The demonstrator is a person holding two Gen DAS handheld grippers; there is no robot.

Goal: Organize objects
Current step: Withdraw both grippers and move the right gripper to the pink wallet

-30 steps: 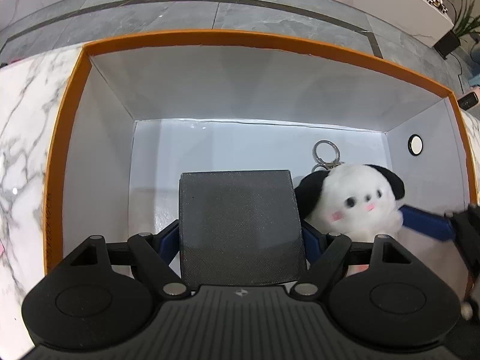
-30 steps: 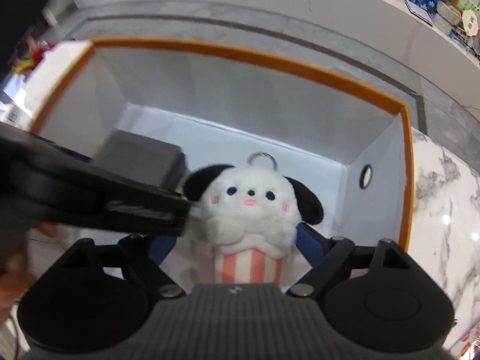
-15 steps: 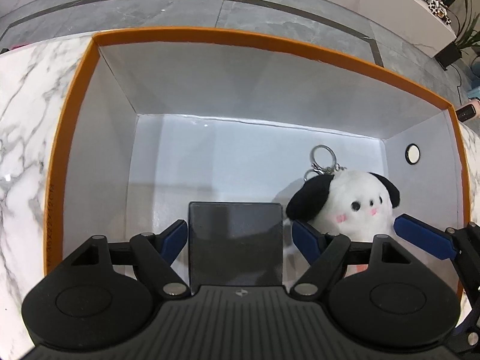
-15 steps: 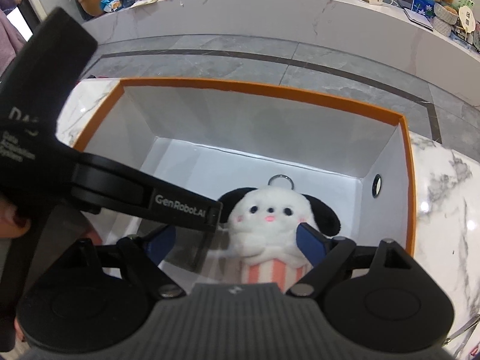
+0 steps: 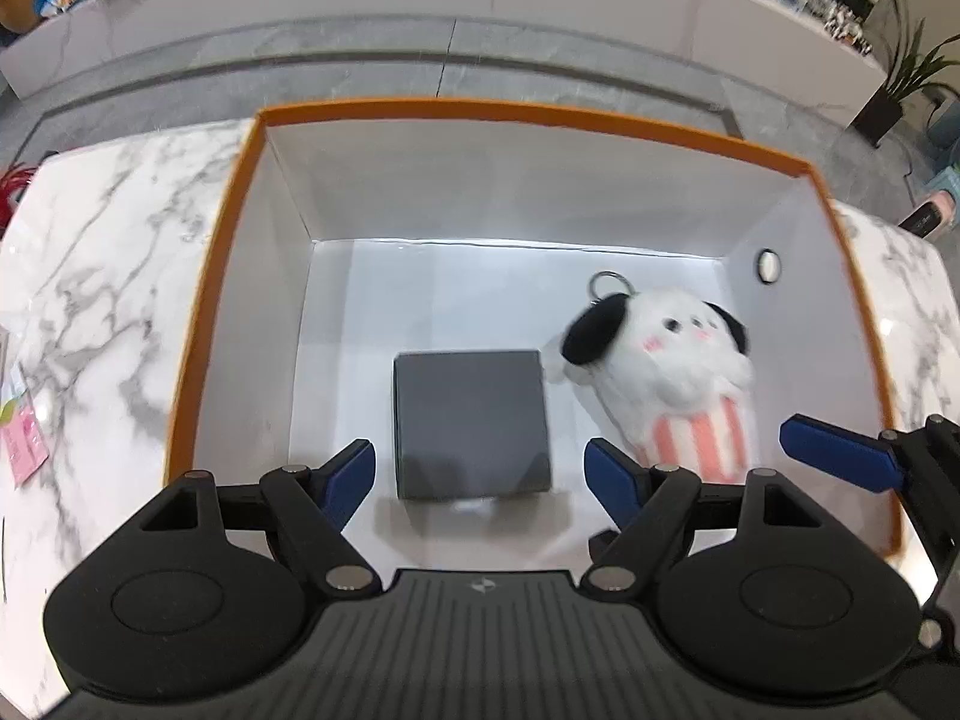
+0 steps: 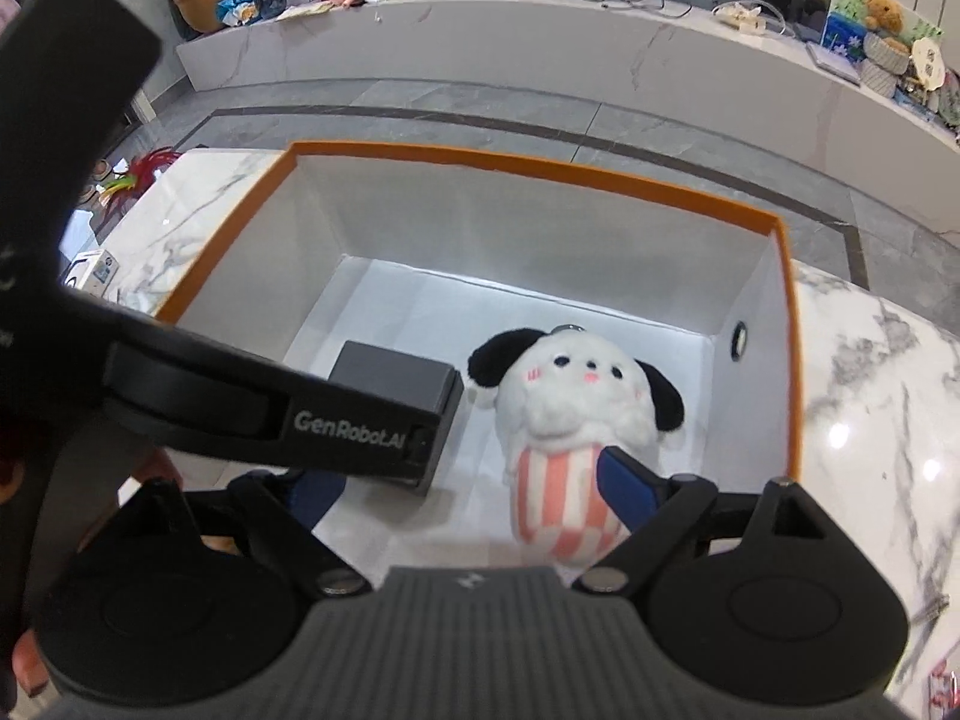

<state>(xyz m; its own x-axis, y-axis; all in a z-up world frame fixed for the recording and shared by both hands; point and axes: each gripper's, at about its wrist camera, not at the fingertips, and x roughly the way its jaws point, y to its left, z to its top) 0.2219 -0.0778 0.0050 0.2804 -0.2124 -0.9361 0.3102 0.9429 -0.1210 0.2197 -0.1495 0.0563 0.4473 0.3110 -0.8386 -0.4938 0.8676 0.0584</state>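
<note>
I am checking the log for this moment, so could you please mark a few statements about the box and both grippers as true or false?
1. The dark grey box lies inside the orange-rimmed box. True.
2. The left gripper is shut on the grey box. False: its fingers are open, clear of it.
3. The plush dog lies right of the grey box. True.
4. The right gripper is shut on the plush. False: it is open.
</note>
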